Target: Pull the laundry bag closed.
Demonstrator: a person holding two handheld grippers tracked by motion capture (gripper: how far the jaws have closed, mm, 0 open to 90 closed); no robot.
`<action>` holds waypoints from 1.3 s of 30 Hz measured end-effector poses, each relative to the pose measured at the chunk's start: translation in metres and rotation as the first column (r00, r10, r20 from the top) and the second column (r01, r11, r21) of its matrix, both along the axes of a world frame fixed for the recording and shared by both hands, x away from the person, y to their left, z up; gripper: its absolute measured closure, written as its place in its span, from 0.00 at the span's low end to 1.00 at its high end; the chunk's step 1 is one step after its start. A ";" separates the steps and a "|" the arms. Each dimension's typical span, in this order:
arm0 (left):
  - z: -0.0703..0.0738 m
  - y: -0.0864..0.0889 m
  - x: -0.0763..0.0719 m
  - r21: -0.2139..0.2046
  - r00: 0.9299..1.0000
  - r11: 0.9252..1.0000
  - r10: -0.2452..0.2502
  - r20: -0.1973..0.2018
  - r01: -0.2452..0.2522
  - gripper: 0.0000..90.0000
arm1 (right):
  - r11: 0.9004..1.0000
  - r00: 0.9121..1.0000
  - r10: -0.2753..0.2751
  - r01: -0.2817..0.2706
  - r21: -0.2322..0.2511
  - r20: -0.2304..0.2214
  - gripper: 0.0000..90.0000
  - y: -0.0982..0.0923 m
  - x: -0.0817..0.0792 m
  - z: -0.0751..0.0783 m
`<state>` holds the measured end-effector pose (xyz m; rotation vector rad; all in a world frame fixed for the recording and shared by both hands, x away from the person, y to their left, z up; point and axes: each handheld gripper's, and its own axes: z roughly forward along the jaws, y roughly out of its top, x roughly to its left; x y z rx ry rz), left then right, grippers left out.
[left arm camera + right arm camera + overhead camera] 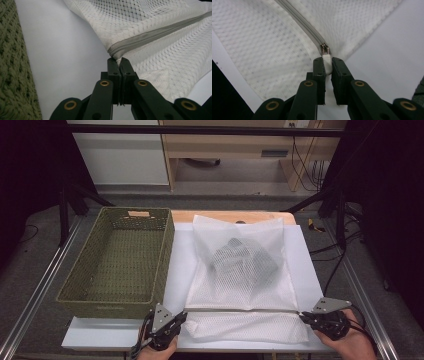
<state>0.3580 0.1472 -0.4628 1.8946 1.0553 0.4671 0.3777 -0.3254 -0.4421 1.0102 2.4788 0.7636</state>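
A white mesh laundry bag [240,270] lies on the white table with a dark grey garment [242,257] inside it. A grey zipper [240,310] runs across its near part. My left gripper [184,316] is shut on the bag's left corner [115,54] at the zipper's end. At the zipper's right end, my right gripper [301,316] is shut on the white zipper pull tab [327,61], just behind the metal slider [325,48]. The zipper [160,33] runs taut between the two grippers.
An olive woven basket [120,262] stands left of the bag, its wall [15,75] close to my left gripper. The table's white surface [310,270] runs along the bag's right side. Dark stands and cables flank the table.
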 end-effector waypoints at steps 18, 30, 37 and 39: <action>-0.008 -0.004 -0.001 0.020 1.000 1.000 0.005 0.004 -0.005 0.89 | 0.994 0.998 -0.063 0.060 0.096 0.019 0.83 -0.013 -0.001 -0.009; -0.005 -0.008 0.000 0.022 0.999 1.000 0.004 0.038 -0.005 0.55 | 0.965 0.980 -0.185 0.168 0.202 0.070 0.57 -0.002 0.003 -0.006; -0.004 -0.007 0.002 0.016 0.999 1.000 0.006 0.044 -0.006 0.46 | 0.953 0.972 -0.214 0.187 0.237 0.095 0.43 0.006 0.005 -0.006; -0.004 -0.007 0.002 0.007 0.999 1.000 0.012 0.045 -0.012 0.44 | 0.951 0.969 -0.222 0.192 0.243 0.104 0.40 0.008 0.005 -0.005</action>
